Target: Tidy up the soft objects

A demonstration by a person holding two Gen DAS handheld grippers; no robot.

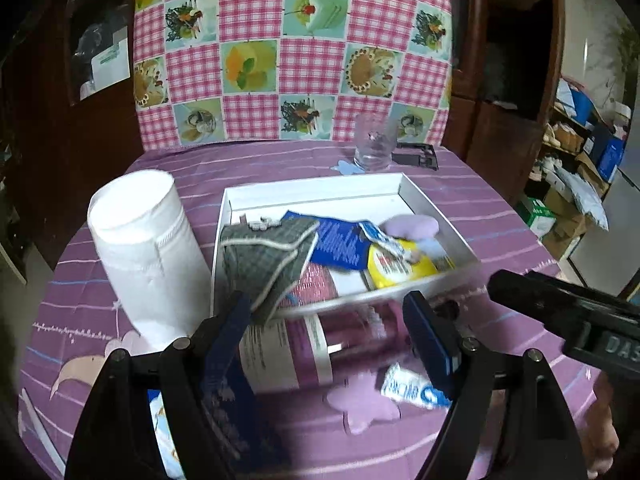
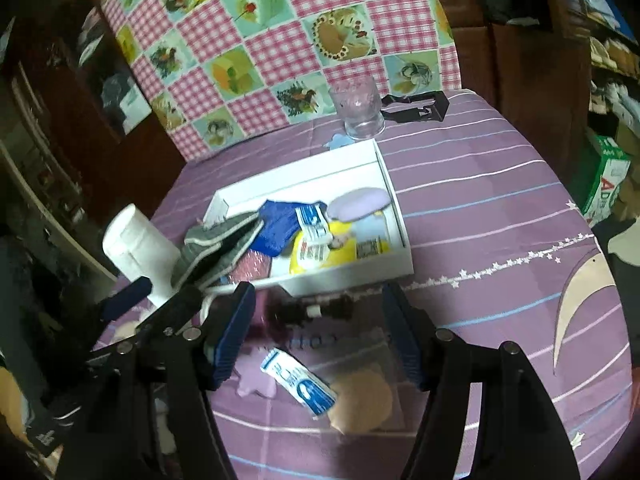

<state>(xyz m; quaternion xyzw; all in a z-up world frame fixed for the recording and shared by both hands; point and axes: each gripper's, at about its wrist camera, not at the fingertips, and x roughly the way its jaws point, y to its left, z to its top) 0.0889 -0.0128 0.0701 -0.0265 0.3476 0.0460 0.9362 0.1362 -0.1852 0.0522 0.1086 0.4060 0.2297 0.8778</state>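
A shallow white box (image 1: 436, 208) (image 2: 394, 200) on the purple cloth holds a grey checked cloth (image 1: 268, 260) (image 2: 216, 248) draped over its near left corner. Also in it are a blue packet (image 1: 340, 244), a yellow packet (image 1: 396, 268) and a lilac soft piece (image 1: 412, 226) (image 2: 360, 202). My left gripper (image 1: 326, 340) stands open just before the box, above a pink-and-white labelled bottle (image 1: 288, 356) lying on the table. My right gripper (image 2: 320, 332) is open over a blue-and-white sachet (image 2: 298, 386), a tan round pad (image 2: 360, 400) in clear wrap and a lilac flower-shaped piece (image 2: 256, 380).
A white paper roll (image 1: 148, 248) (image 2: 136, 244) stands left of the box. Behind the box are a clear glass (image 1: 374, 144) (image 2: 360, 108) and a black clip (image 1: 416, 156). A checked chair back rises beyond the round table. Shelves and boxes crowd the right side.
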